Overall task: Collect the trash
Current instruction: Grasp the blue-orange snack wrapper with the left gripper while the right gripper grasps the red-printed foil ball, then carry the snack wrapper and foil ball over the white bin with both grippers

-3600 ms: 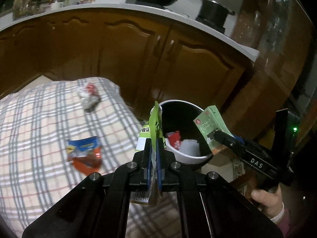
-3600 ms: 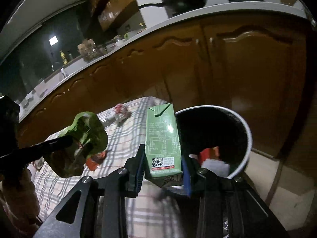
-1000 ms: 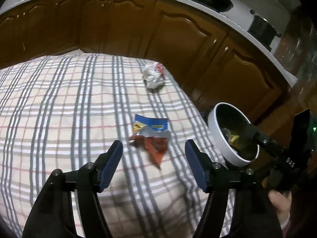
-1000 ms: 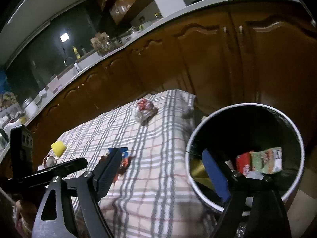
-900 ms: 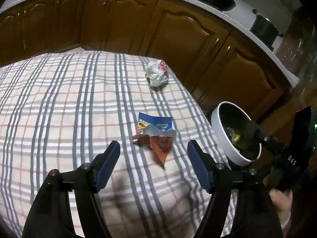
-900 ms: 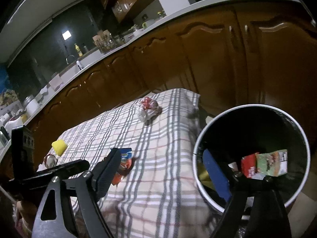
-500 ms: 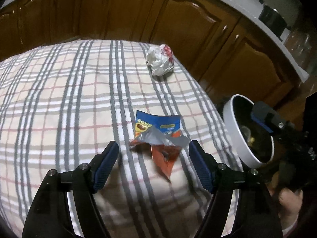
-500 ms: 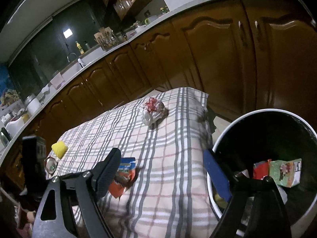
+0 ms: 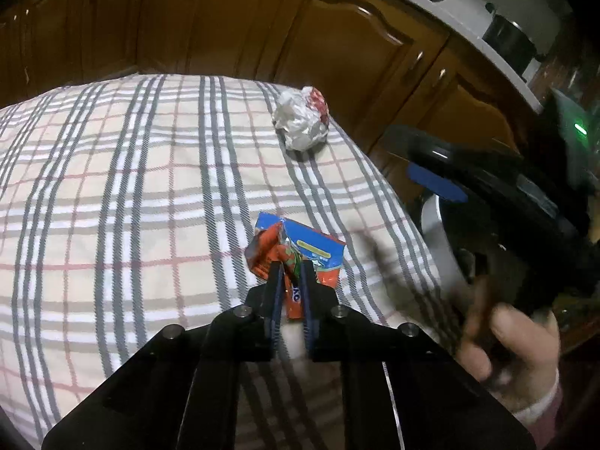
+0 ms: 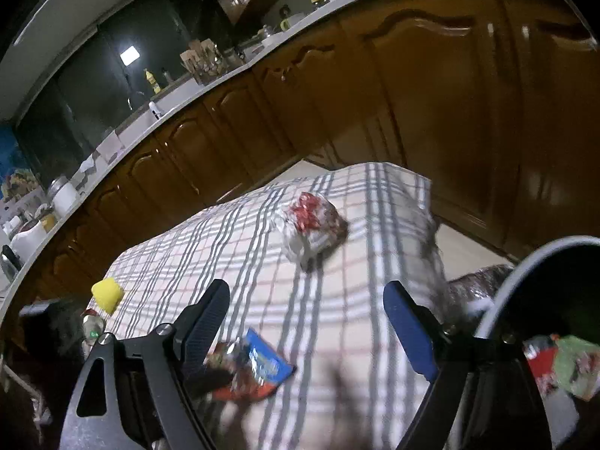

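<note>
Foil ball (image 9: 302,122) beyond wrapper (image 9: 300,253)

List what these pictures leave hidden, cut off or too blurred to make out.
- Bin contents: right wrist view, cut off by the frame edge, blurred.
- Snack wrapper lower part: left wrist view, hidden between the left gripper fingers.
- Small object beside the yellow block: right wrist view, too dark and small.

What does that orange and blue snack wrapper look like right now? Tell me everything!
The snack wrapper is a torn, crinkled, shiny packet, blue at the far end and orange-red near the camera. It lies on the checked tablecloth. The left gripper has just closed its jaws on the orange end, bunching it up. Nothing else touches it.
</note>
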Demonstrator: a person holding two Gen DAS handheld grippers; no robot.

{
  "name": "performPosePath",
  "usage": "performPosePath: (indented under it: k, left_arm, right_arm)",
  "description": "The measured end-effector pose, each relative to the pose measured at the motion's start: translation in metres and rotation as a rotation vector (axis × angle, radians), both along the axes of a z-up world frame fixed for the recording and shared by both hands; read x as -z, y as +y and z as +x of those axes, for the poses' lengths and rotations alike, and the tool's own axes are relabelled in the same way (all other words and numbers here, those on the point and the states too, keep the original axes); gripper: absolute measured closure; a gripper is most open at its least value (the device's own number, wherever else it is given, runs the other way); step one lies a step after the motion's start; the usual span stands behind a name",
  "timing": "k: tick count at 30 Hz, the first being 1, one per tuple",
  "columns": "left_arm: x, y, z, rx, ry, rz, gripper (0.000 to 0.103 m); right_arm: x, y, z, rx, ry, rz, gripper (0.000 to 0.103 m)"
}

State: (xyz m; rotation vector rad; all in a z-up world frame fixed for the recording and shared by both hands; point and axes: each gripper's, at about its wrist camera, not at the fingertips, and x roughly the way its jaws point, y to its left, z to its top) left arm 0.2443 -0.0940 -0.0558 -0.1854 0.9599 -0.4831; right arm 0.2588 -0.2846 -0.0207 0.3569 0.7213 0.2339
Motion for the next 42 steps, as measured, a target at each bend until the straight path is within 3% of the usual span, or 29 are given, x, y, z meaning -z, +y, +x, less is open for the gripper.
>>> performPosePath:
  k: [5,10,12,14,16,23,28,42]
  left_arm:
    - [-0.011,0.021,0.003,-0.047,-0.022,-0.025,0.097]
    - [-0.016,0.045,0.012,-0.113,-0.027,-0.034,0.097]
    - [-0.015,0.05,0.016,-0.134,-0.024,-0.036,0.097]
    - [-0.014,0.053,0.019,-0.148,-0.022,-0.037,0.097]
    - [-0.014,0.054,0.02,-0.158,-0.021,-0.042,0.097]
    - [-0.024,0.051,0.014,-0.159,-0.053,-0.042,0.097]
    - [-0.033,0.042,0.0,-0.134,-0.08,-0.045,0.097]
    - [-0.062,-0.016,-0.048,0.018,-0.136,-0.048,0.097]
  right_arm:
    - [0.009,0.01,0.039,-0.001,0.033,-0.016,0.035]
    - [0.022,0.018,0.067,0.0,0.076,-0.038,0.038]
    - [0.029,0.02,0.073,-0.004,0.095,-0.045,0.046]
    - [0.032,0.02,0.075,-0.011,0.101,-0.05,0.063]
    - [0.03,0.021,0.068,-0.008,0.088,-0.063,0.069]
    - [0.007,0.013,0.03,-0.008,0.027,-0.027,0.072]
    - [-0.004,-0.002,-0.02,0.011,-0.005,0.007,0.072]
    - [-0.033,-0.072,-0.147,0.191,-0.1,-0.03,0.072]
